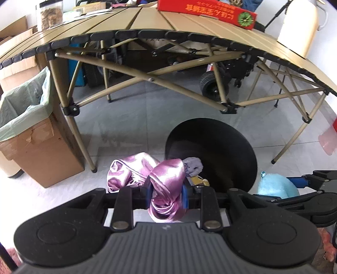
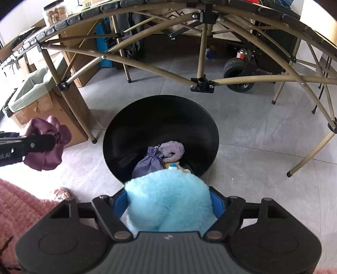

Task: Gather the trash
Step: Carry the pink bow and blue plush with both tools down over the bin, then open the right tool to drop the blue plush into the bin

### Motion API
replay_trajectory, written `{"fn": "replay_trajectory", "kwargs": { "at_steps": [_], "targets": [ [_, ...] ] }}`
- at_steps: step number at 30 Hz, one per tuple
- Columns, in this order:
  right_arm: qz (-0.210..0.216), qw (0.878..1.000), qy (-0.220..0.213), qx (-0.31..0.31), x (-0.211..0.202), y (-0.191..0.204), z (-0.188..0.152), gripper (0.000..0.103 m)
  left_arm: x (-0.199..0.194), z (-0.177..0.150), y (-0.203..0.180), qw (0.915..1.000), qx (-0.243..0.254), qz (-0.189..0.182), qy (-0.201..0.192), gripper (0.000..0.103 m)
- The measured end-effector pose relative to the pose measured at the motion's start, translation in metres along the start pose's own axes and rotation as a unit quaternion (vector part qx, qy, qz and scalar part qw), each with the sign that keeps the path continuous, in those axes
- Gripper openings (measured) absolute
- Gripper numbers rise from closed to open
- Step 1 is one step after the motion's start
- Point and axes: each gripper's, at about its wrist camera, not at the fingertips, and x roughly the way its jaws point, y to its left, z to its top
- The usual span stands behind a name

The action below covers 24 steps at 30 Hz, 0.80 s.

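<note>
Right up against my right gripper (image 2: 168, 202) is a fluffy light-blue thing (image 2: 168, 202), wedged between the blue pads (image 2: 218, 203), so those jaws sit pretty wide but they're clamped on the fluff, not empty. Over on the other side, my left gripper (image 1: 166, 195) is squeezed nearly all the way together on a shiny pink satin cloth (image 1: 166, 179), which bunches up above the pads and spills off to the left. Both handfuls hang just over or beside the black round bin (image 2: 160, 126) on the floor; the blue fluff covers its near rim in the right view, and the satin is at its left edge in the left view. Down inside the bin there's already a little purple drawstring pouch (image 2: 148, 163), a lilac fuzzy roll (image 2: 171, 150), and some yellowish bits I can't make out. Further out, a tan folding table (image 1: 147, 19) stands over the grey tiles with a red box (image 1: 207, 12) on top, and off to the left is a cardboard box lined with a green bag (image 1: 25, 109). Pink shaggy rug (image 2: 19, 202) at the near left.
</note>
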Motion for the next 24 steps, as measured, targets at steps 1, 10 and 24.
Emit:
{"fn": "replay_trajectory", "kwargs": {
  "at_steps": [1,10,24],
  "targets": [
    [-0.001,1.0,0.0,-0.001,0.002,0.001,0.003,0.076,0.001,0.001,0.002,1.0,-0.003,0.002,0.002,0.027],
    [0.004,1.0,-0.011,0.001,0.026,0.008,0.041,0.076,0.015,0.017,0.006,0.9998,-0.014,0.012,0.003,0.027],
    [0.021,0.999,-0.04,-0.002,0.068,0.012,0.072,0.077,0.038,0.026,0.022,0.999,-0.037,0.02,0.017,0.027]
  ]
}}
